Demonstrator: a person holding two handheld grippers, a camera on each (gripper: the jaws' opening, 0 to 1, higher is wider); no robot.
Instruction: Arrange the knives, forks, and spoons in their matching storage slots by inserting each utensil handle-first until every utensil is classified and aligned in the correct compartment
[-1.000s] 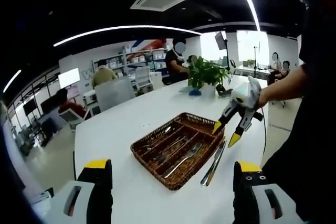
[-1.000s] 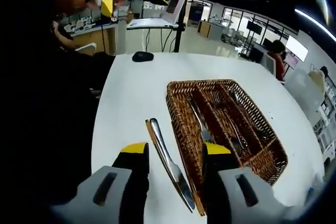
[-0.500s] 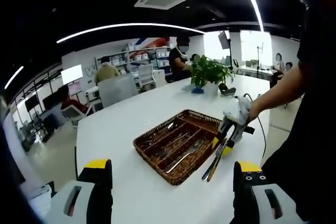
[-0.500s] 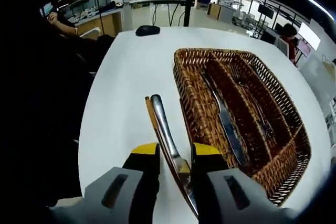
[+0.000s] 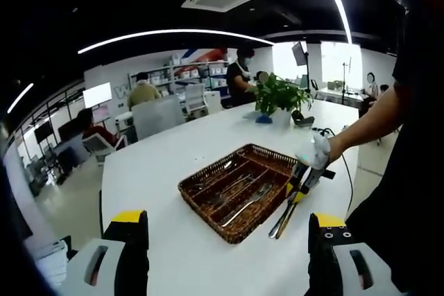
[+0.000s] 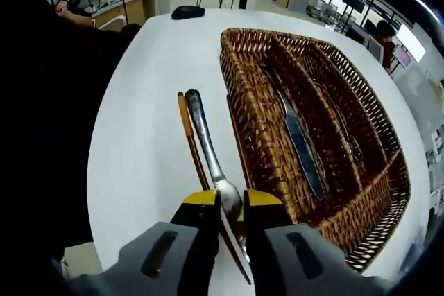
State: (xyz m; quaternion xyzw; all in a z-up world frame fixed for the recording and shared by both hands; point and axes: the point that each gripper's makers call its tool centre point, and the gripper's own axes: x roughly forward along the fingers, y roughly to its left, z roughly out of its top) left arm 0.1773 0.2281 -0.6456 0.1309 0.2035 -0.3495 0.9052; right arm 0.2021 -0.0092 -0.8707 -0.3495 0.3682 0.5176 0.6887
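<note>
White table [image 5: 173, 164]: a large pale surface running from the near edge to the far end of the left gripper view, where a potted plant [image 5: 276, 95] stands.

Wicker tray [image 6: 326, 136]: a brown woven cutlery basket divided into long compartments, resting on the table. In the right gripper view it lies to the right of the gripper. A knife [image 6: 298, 140] lies lengthwise in the compartment nearest the gripper's side; further utensils lie in the compartments beyond, too indistinct to identify singly. In the left gripper view the same tray [image 5: 239, 188] sits mid-table with several metal utensils inside.

Right gripper [image 6: 231, 202]: low over the table, just beside the tray's left wall. Its yellow-tipped jaws are drawn close together on the silver utensil, clenched about its wider end. In the left gripper view this gripper [image 5: 300, 188] appears at the tray's right side, held by a person's hand.

Left gripper [image 5: 229, 223]: jaws spread wide apart, grasping nothing, held above the near table edge and well apart from the tray.

Silver utensil [image 6: 205, 140]: lies on the table alongside the tray, its slim handle pointing away from the right gripper.

Brown utensil [image 6: 189, 136]: a thinner, darker piece lying on the table parallel to the silver one, touching or nearly touching it on its left.
</note>
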